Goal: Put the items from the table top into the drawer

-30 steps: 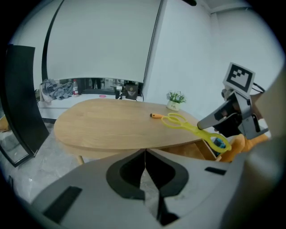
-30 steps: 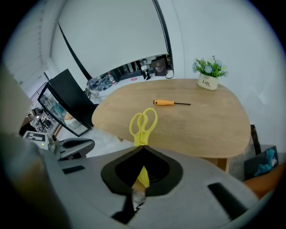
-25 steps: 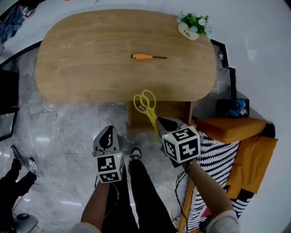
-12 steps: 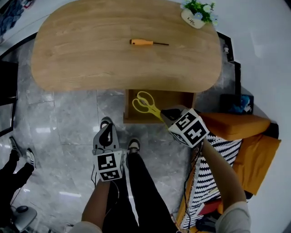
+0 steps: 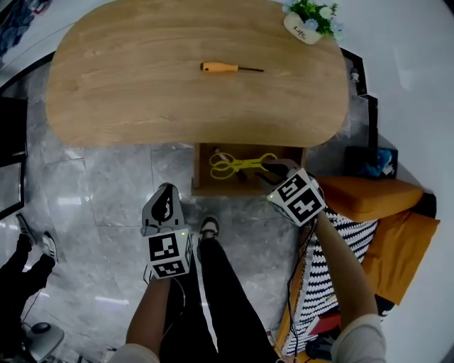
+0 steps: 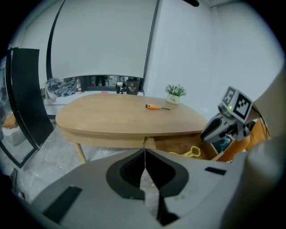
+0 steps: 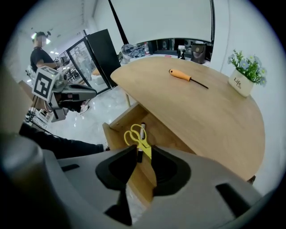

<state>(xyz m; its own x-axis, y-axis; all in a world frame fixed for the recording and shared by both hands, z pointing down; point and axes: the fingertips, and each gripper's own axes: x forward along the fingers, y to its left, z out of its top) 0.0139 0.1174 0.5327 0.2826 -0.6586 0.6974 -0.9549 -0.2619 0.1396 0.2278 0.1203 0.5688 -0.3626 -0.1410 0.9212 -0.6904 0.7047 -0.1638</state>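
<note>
One item, the scissors (image 5: 240,164), is already in the drawer (image 5: 197,170), which stands pulled out from under the near edge of the table (image 5: 142,92). They lie flat on its floor, loops toward the left wall and blades pointing at the right gripper (image 7: 144,154). That gripper hangs just above the drawer's right end, tilted steeply down. Its jaws have just been opening and now stand apart with a clear gap, so the scissors are let go; the blade tips still show between the jaws, but neither pad presses on them. A dark pen-like thing (image 7: 142,130) also lies in the drawer, beside the scissors; what it is exactly I cannot tell. The rest of the drawer floor is bare wood. The screwdriver (image 5: 228,68) is left on the table, alone near the middle and well apart from both grippers; it looks like the next thing to fetch. A small potted plant (image 5: 309,20) sits at the far right edge, and whether it counts as an item to stow is unclear. The left gripper (image 6: 144,154) hangs low in front of the table over the floor, jaws pressed together on nothing. By my reckoning the task is about half done.
</note>
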